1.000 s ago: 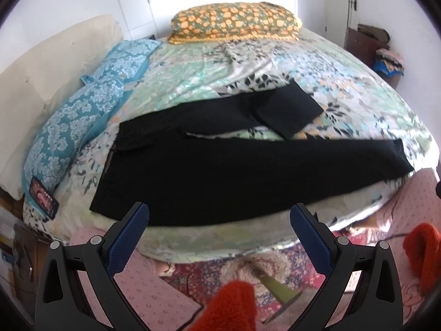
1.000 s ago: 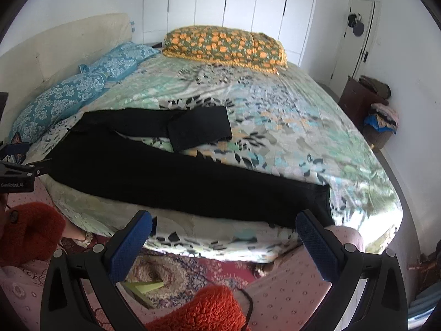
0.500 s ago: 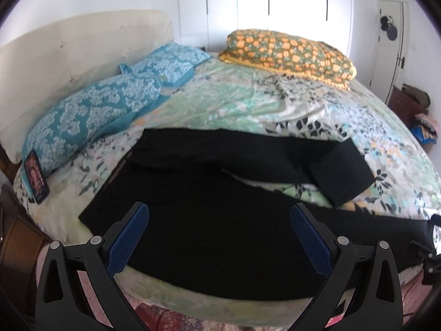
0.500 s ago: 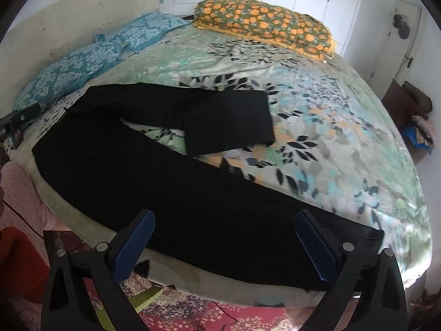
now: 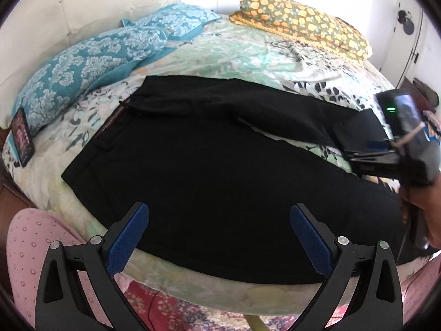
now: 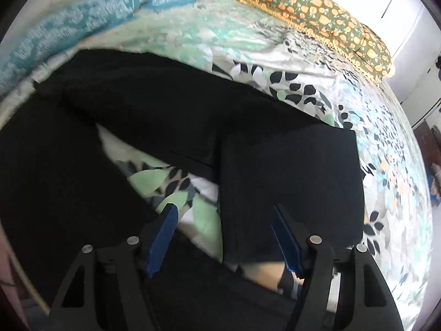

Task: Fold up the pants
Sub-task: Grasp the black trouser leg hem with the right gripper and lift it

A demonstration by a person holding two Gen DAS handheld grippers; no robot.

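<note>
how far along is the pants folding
Barely started. Done: the black pants lie spread on the bed. In hand: the right gripper, jaws open, is at the far leg's doubled-back end; the left gripper hovers open, holding nothing. Left: every fold.

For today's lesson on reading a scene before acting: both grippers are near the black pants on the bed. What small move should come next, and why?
Probably the right gripper should ease down and close on the doubled-back cuff end of the black fabric pants. Its jaws are open, holding nothing, and straddle that flap's near edge. The far leg is crooked, so it needs straightening. The left gripper hangs open over the near leg.
</note>
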